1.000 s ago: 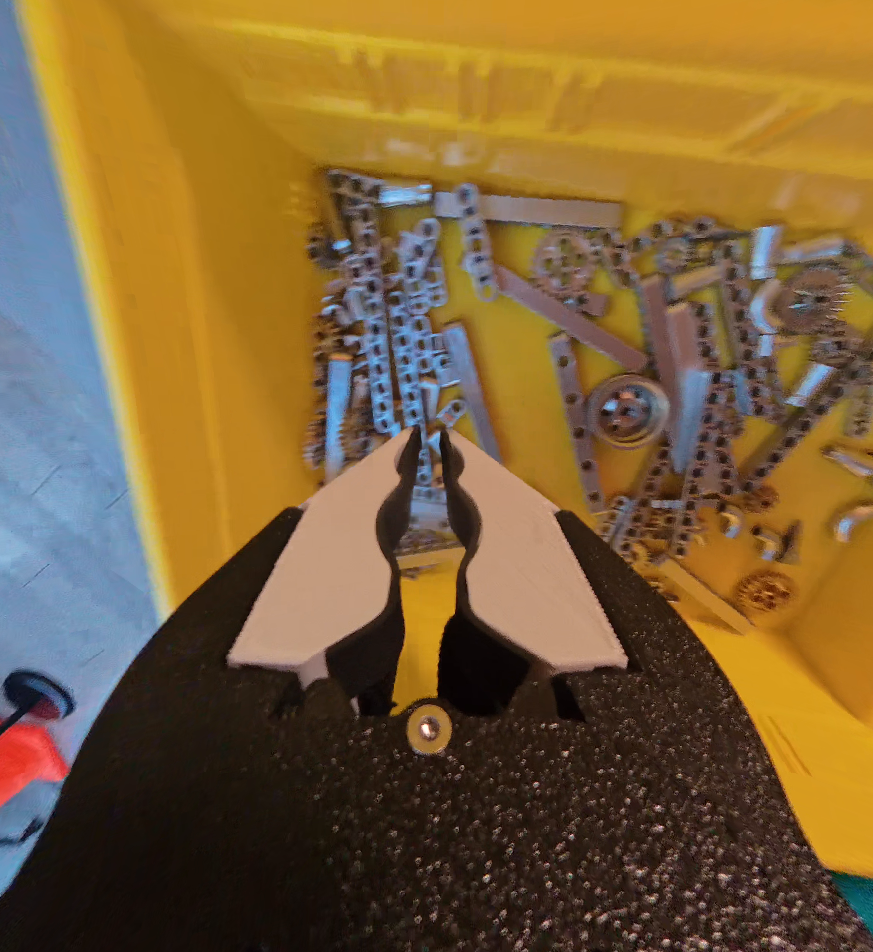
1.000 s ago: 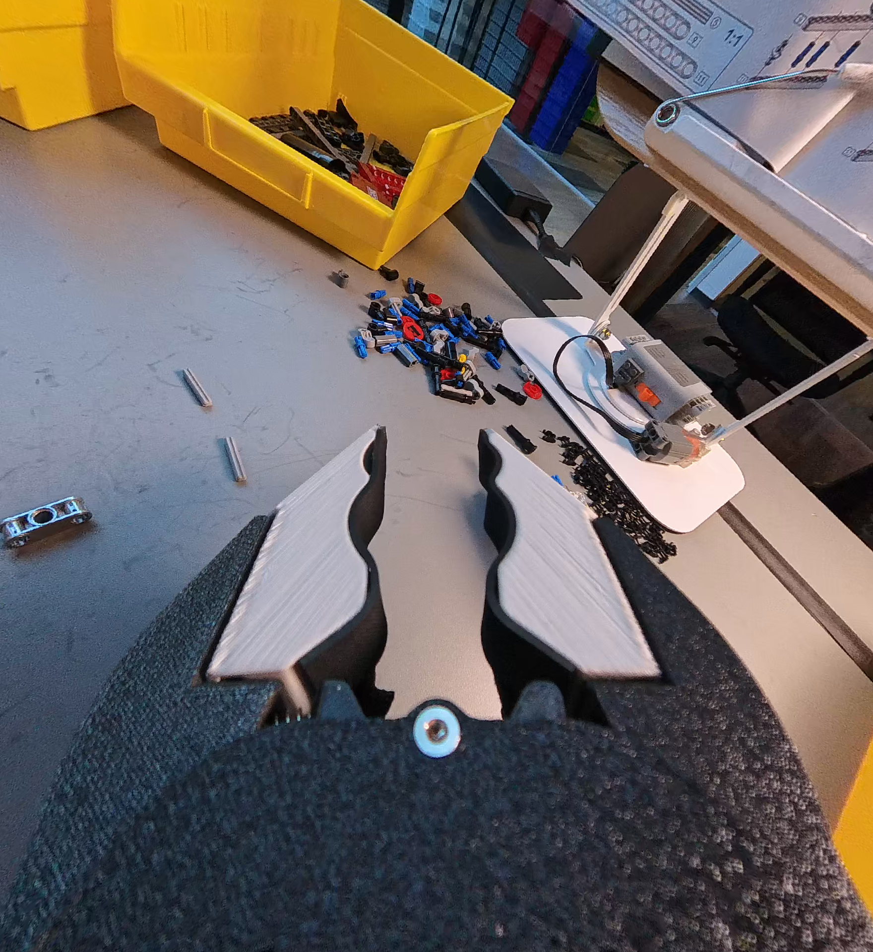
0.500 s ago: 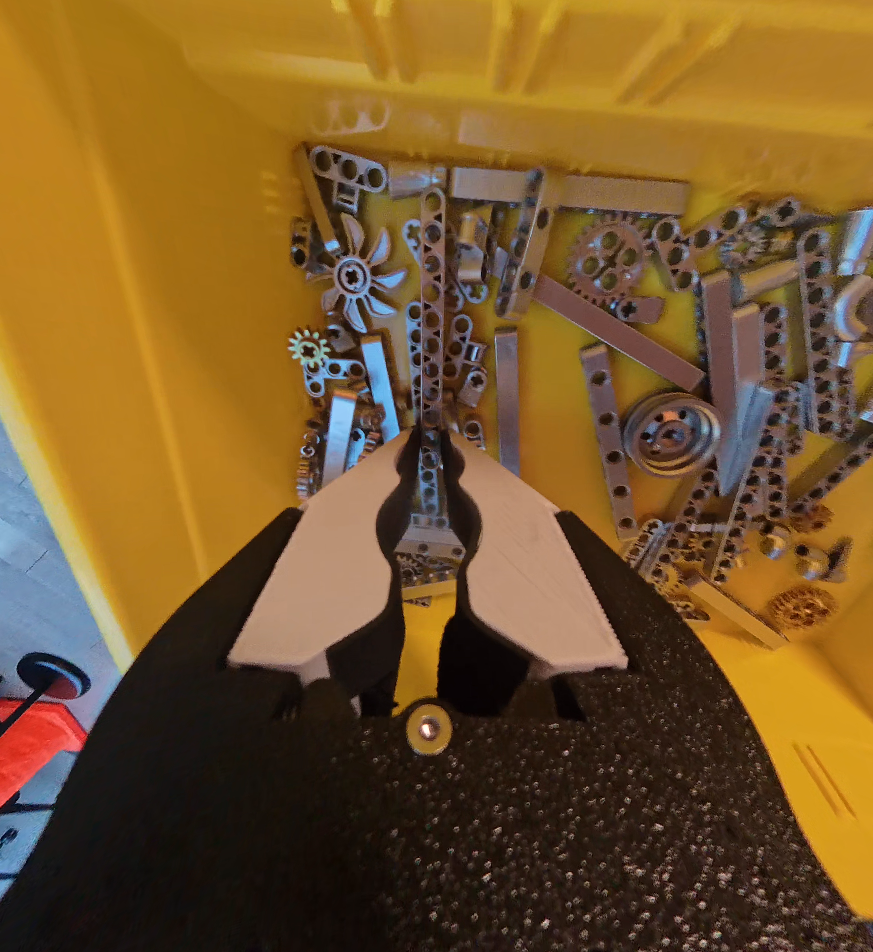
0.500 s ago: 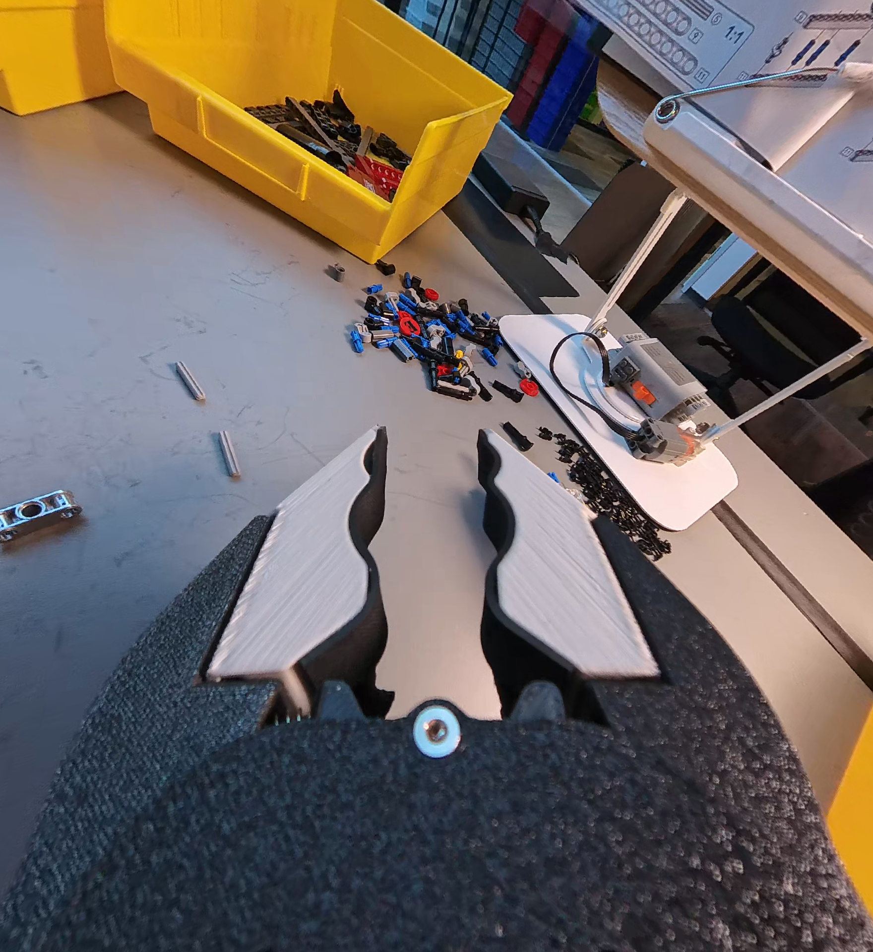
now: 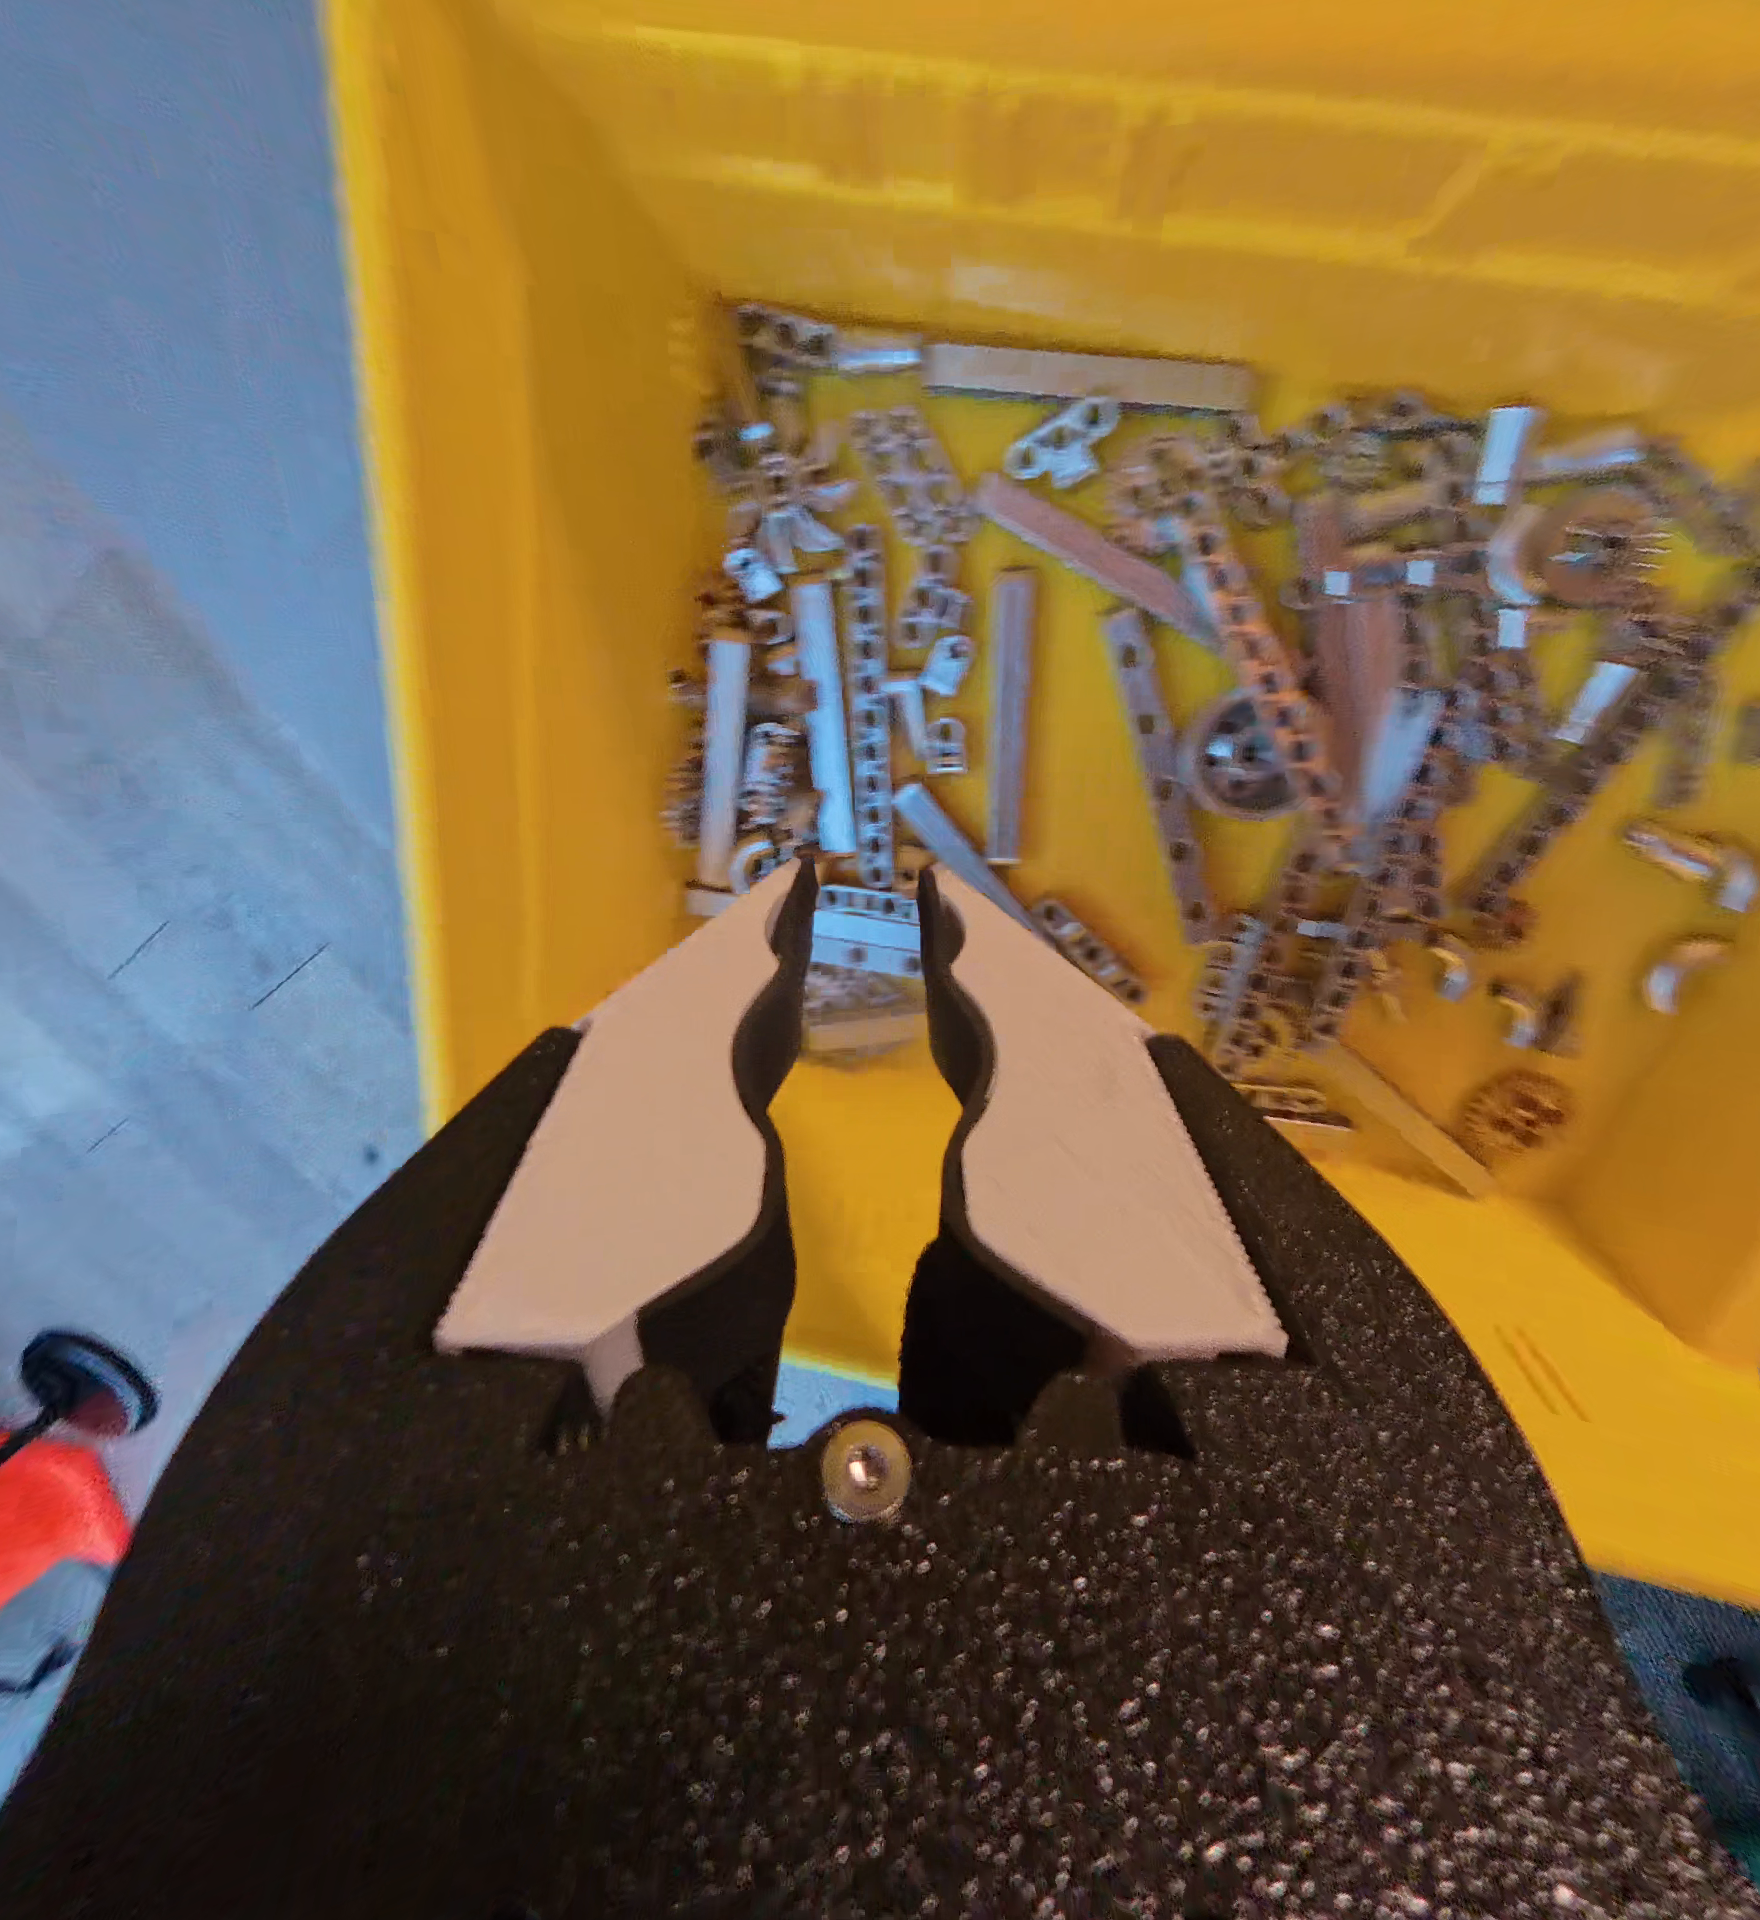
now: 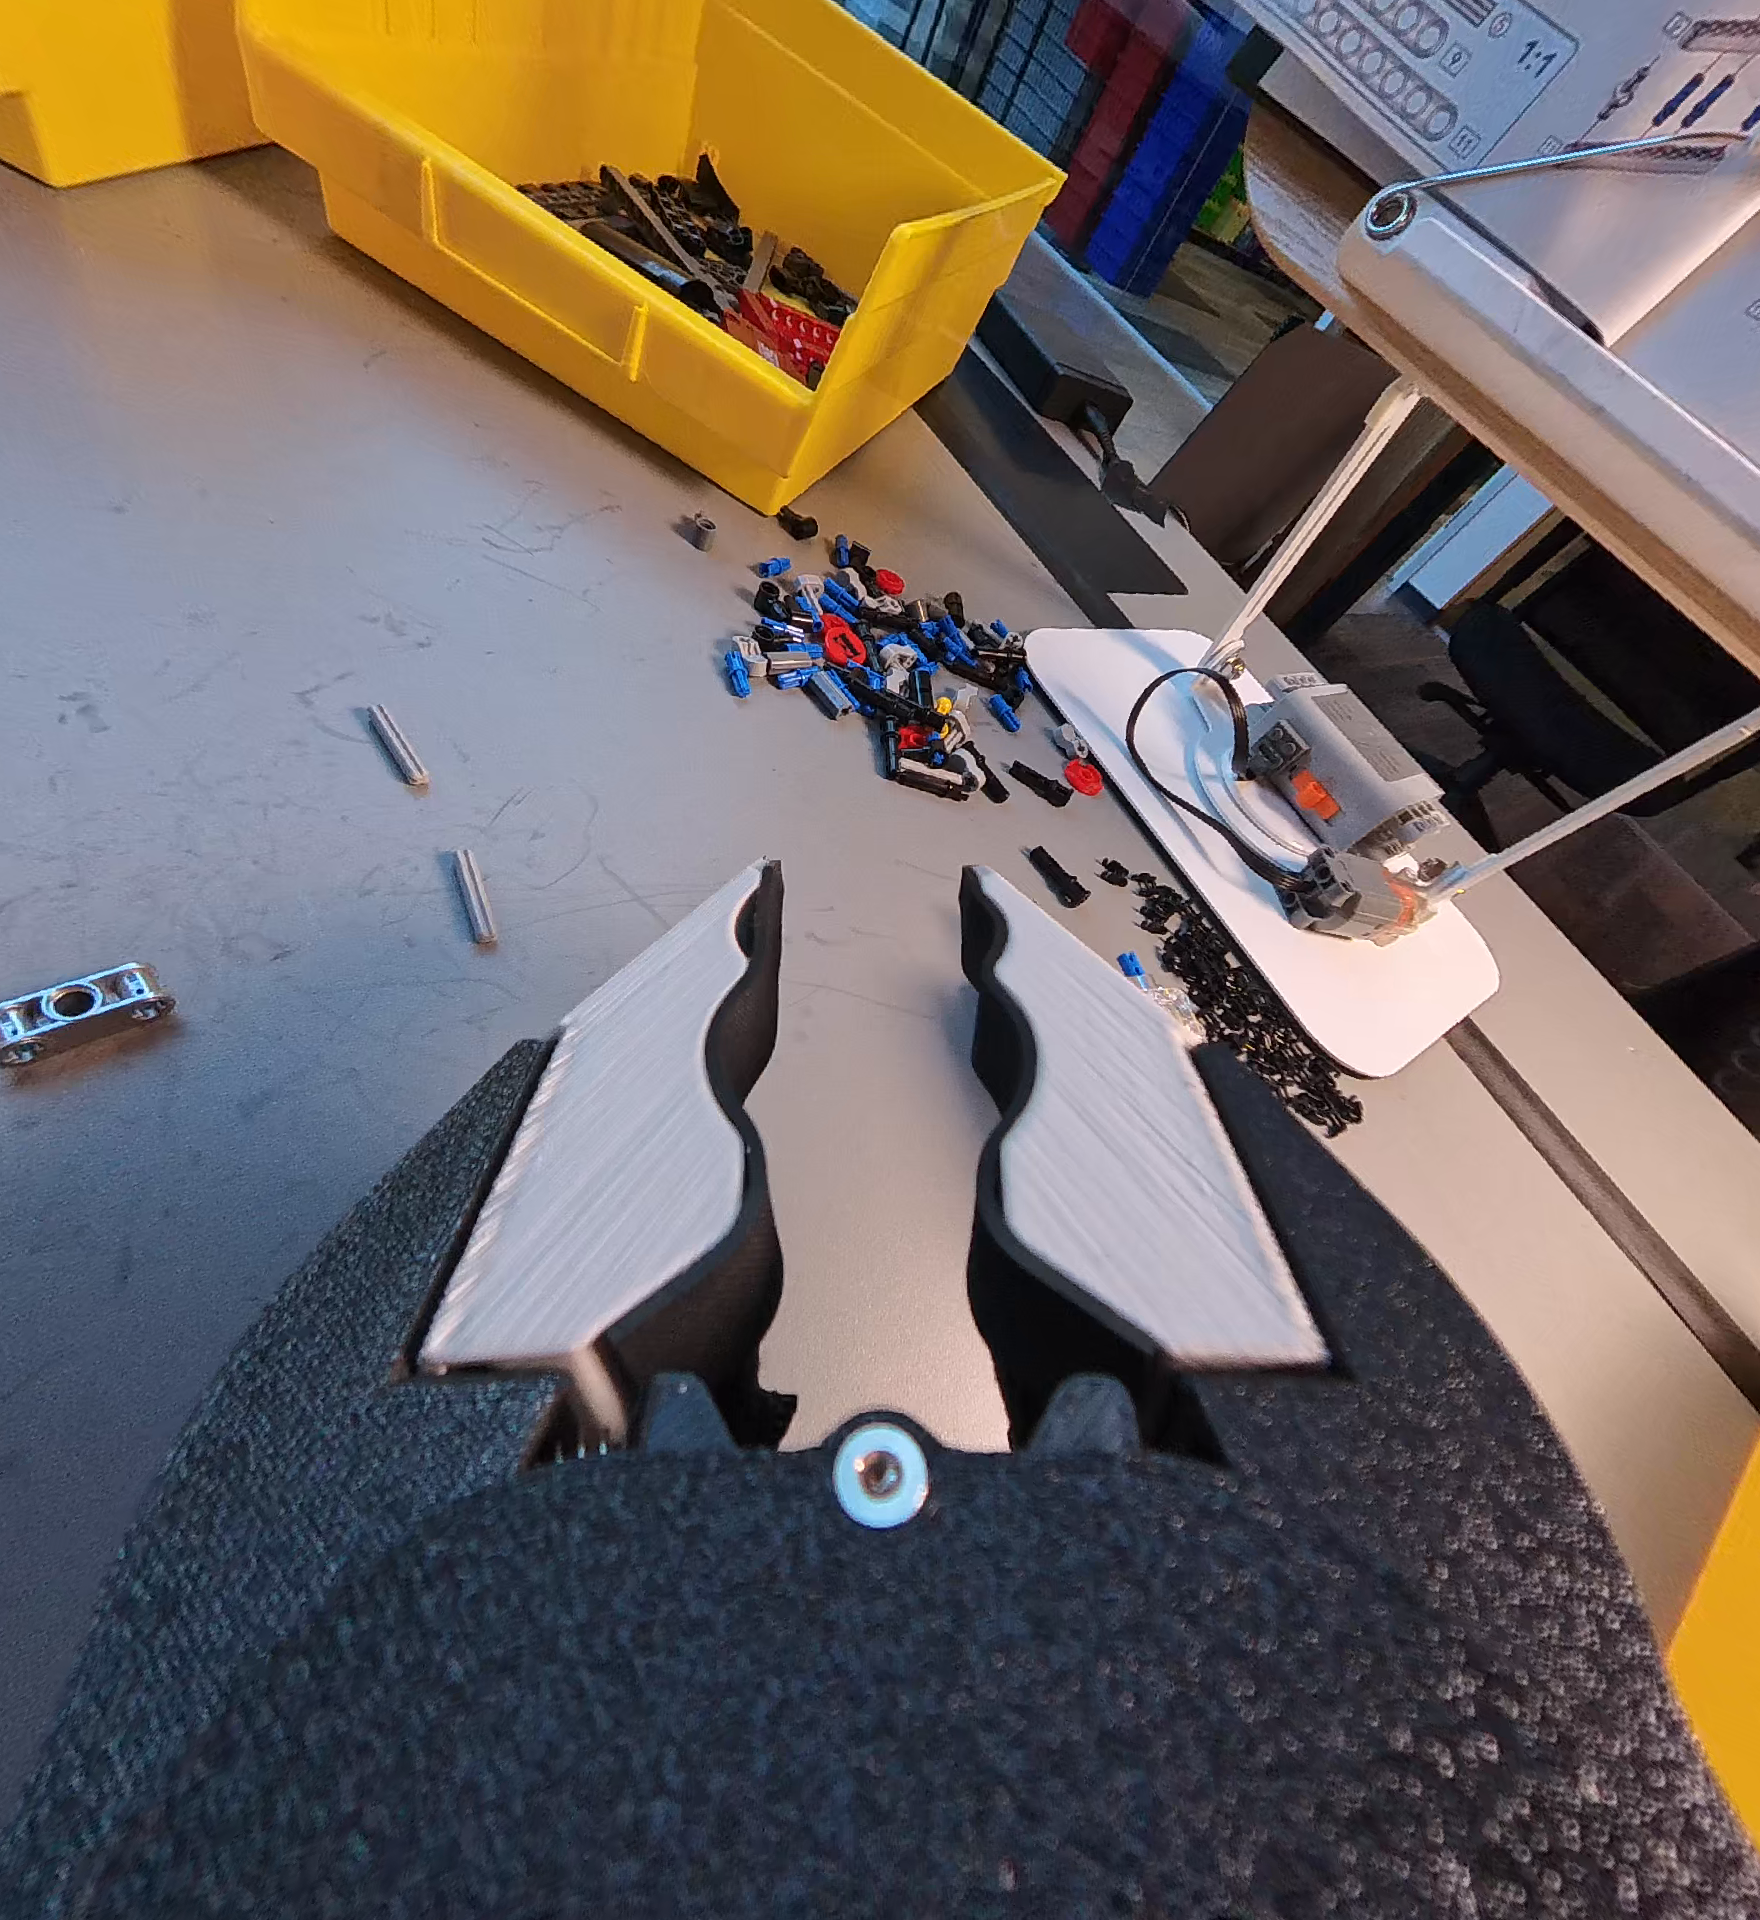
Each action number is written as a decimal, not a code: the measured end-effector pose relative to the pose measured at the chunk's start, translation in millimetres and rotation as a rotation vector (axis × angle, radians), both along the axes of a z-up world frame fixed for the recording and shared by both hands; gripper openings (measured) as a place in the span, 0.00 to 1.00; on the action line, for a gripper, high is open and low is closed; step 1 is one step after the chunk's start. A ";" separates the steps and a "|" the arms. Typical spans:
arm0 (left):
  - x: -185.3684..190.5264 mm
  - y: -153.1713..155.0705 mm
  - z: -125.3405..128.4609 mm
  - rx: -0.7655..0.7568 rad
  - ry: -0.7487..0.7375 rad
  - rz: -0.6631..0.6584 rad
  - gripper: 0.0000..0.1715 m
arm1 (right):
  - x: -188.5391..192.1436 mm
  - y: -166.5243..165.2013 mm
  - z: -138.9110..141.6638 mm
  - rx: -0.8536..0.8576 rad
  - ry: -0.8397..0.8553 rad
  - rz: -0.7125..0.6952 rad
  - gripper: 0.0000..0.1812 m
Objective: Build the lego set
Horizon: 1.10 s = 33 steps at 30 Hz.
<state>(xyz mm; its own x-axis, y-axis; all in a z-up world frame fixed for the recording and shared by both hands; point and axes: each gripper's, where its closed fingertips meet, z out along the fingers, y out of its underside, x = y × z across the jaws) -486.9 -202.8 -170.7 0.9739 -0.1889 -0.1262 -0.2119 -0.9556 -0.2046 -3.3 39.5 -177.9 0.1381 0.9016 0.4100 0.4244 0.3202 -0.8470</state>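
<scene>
Grey beam pieces [image 5: 860, 951] sit right between the left gripper [image 5: 860, 883] fingertips, down in the near-left corner of the yellow bin [image 5: 502, 623]; jaws are a narrow gap apart, and whether they're actually pinching anything I can't tell, the shot's too blurry; rest of that bin floor is a jumble of grey beams, gears and a pulley wheel [image 5: 1234, 753] further right of the tips; outside the bin's left wall there's pale grey floor and something orange with a black wheel [image 5: 24, 1475] low down.

Right gripper [image 6: 871, 883] hangs over the grey tabletop [image 6: 232, 520] with its jaws wide apart, nothing in them; the top is scuffed and scratched; left of the gripper lie two short grey axles [image 6: 471, 894] and a small chrome-looking link [image 6: 76, 1010]; ahead of it, a scatter of blue, black and red pins [image 6: 876, 675], then a second yellow bin [image 6: 647, 208] of dark parts; to the right, a white plate [image 6: 1375, 987] carrying a grey motor with cable [image 6: 1343, 790], beside a heap of tiny black bits [image 6: 1240, 1008]; a stand holding printed sheets [image 6: 1582, 343] overhangs that side; dim room behind.
</scene>
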 end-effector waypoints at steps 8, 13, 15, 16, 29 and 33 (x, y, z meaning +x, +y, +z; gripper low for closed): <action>-43.1 -0.9 -36.8 -0.128 0.094 0.080 0.13 | 0.5 1.3 1.4 0.000 0.008 -0.007 0.18; -37.8 8.1 -51.9 -0.146 0.041 0.068 0.11 | -0.5 1.6 -1.1 0.000 -0.006 -0.008 0.18; -35.3 8.5 -57.4 -0.170 0.031 0.059 0.04 | -0.7 1.9 -2.2 0.005 -0.012 -0.008 0.18; -32.6 7.3 -60.1 -0.189 0.020 0.048 0.03 | -0.8 1.7 -2.6 0.006 -0.014 -0.007 0.18; 35.8 23.1 8.5 0.025 -0.246 -0.053 0.03 | -0.3 -0.1 -1.7 0.006 -0.008 0.005 0.17; 18.8 26.7 20.6 0.074 -0.158 -0.024 0.13 | -0.2 -0.5 -1.6 0.008 -0.008 0.007 0.17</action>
<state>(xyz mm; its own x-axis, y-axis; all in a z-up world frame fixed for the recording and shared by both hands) -468.2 -176.1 -150.1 0.9779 -0.2085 0.0139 -0.1942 -0.9316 -0.3072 -3.5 38.9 -179.5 0.1288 0.8993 0.4179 0.4285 0.3296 -0.8413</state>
